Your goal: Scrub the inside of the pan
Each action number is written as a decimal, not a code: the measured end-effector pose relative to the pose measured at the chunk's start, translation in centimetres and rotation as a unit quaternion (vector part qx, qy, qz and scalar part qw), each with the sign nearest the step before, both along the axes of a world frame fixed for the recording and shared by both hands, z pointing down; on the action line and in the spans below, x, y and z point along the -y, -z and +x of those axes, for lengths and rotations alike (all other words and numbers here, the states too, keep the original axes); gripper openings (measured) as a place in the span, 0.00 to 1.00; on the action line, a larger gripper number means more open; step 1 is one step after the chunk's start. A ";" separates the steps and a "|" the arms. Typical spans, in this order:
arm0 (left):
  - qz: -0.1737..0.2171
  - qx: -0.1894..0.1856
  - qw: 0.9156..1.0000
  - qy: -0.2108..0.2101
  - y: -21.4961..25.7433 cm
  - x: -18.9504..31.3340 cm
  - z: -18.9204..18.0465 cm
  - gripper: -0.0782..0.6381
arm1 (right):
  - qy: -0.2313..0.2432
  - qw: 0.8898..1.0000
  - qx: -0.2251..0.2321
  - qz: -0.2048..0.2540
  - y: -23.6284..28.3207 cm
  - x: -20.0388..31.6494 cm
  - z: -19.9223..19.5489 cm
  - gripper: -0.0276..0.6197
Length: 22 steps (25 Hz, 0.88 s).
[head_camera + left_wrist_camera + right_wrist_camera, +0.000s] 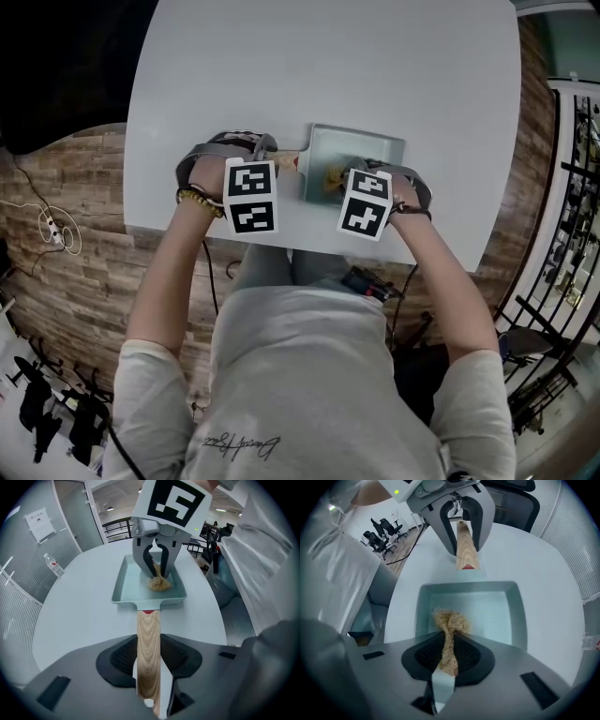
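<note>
A pale green rectangular pan (361, 148) (123, 587) (513, 613) rests on the white table near its front edge. Its wooden handle (148, 648) (465, 550) points left in the head view. My left gripper (246, 167) (149, 670) is shut on that handle. A tan fibrous scrubber (159, 583) (451, 623) (334, 178) sits pinched in my right gripper (361, 183) (447, 656), which points down into the pan. The scrubber's tuft touches the pan floor at the side near me.
The white table (328, 75) extends far beyond the pan. Its front edge lies just below both grippers. Wooden flooring (66, 187) and cables lie to the left; office chairs (382, 531) and a metal railing (572, 178) stand further off.
</note>
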<state>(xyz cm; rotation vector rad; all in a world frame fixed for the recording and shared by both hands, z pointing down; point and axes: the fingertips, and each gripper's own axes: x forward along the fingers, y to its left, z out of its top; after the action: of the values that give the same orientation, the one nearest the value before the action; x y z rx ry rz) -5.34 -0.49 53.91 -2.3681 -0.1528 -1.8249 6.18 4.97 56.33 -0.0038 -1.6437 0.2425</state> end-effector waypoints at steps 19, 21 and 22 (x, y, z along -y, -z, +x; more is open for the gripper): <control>-0.004 0.010 1.000 -0.024 0.1 -0.4 -0.2 0.33 | -0.007 0.998 -0.002 0.058 -0.2 3.2 1.0 0.15; -0.004 0.011 1.000 -0.024 0.2 -0.5 0.0 0.33 | -0.013 0.996 -0.007 0.087 -0.1 4.9 1.5 0.15; -0.004 0.010 1.000 -0.024 0.3 -0.6 0.1 0.33 | -0.015 0.995 -0.012 0.101 -0.1 5.7 1.9 0.15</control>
<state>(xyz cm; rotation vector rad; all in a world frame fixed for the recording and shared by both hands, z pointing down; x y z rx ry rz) -5.28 0.10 53.60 -2.3304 -0.2178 -1.8313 8.04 -0.73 56.41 0.1760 -1.6398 0.0986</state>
